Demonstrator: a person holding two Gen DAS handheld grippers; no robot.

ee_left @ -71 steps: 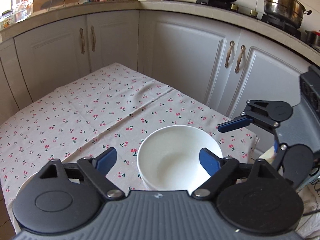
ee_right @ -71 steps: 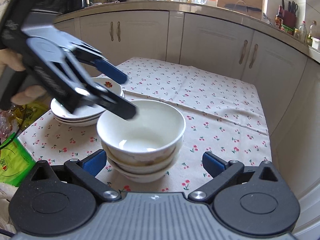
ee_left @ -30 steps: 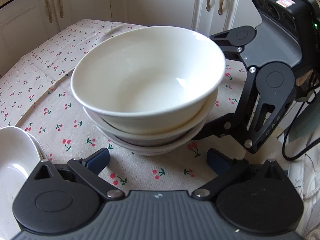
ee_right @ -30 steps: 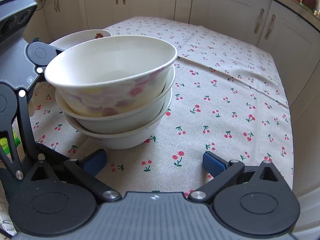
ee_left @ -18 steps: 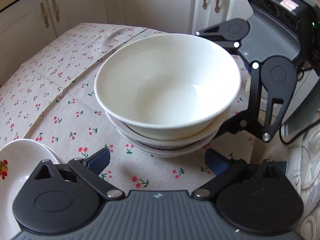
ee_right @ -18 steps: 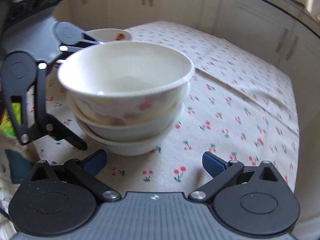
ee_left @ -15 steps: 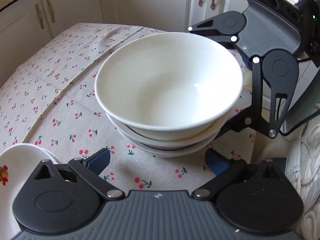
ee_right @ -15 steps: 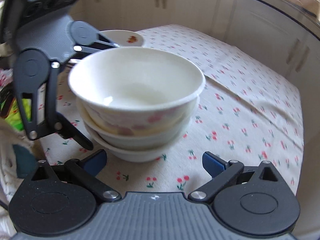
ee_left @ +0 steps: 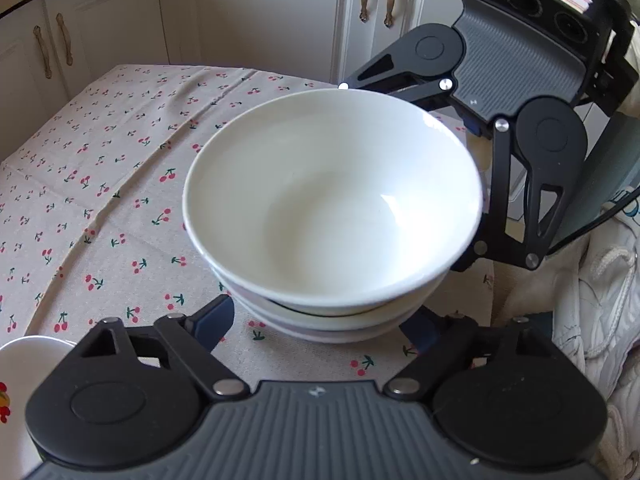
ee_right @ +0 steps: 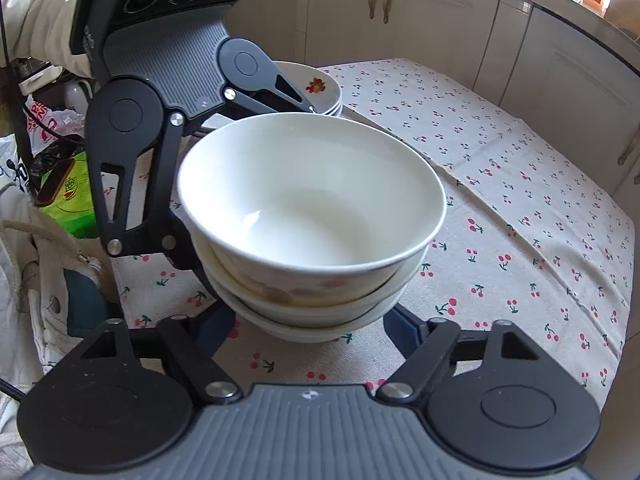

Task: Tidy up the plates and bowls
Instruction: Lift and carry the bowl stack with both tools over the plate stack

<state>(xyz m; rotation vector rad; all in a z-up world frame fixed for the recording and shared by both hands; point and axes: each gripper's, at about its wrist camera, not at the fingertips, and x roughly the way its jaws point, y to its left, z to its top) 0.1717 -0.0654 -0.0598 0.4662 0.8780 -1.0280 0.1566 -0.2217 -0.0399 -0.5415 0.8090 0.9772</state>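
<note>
A stack of three white bowls (ee_left: 332,216) stands on the cherry-print tablecloth (ee_left: 100,184); it also shows in the right wrist view (ee_right: 312,220). My left gripper (ee_left: 320,320) is open, its fingers either side of the stack's base on the near side. My right gripper (ee_right: 312,324) is open the same way on the opposite side. Each gripper faces the other across the bowls. A stack of plates (ee_right: 320,88) with a red motif sits behind the left gripper; its rim (ee_left: 24,356) shows at lower left in the left wrist view.
White kitchen cabinets (ee_left: 260,12) surround the table. The table's edge (ee_right: 624,320) is at right in the right wrist view. A green packet (ee_right: 68,196) and bags lie off the table's left side. White padded clothing (ee_left: 592,320) is near the table corner.
Both grippers have closed in on the bowl stack and dropped lower, so their fingers now flank its base. The bowls have stayed in place.
</note>
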